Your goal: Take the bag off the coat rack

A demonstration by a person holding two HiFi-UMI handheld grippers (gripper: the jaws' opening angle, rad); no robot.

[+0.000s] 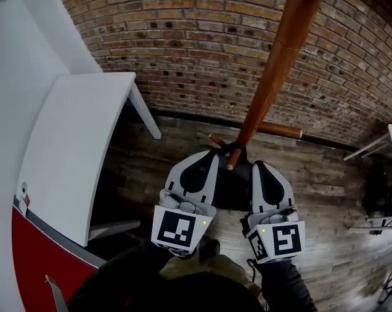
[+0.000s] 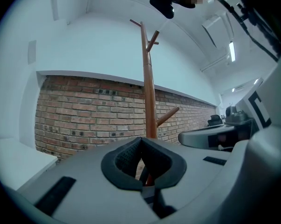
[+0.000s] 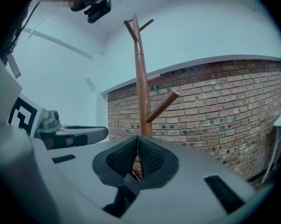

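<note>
I think the bag (image 1: 233, 186) is the dark shape in the middle of the head view, hanging by a dark loop on a low peg (image 1: 232, 161) of the rack (image 1: 274, 70), but I am not sure. The left gripper (image 1: 209, 156) and right gripper (image 1: 258, 166) sit on each side of it. Both are pinched shut, with nothing I can see in them, so I think all the grabbing and lifting off is left to do.
</note>
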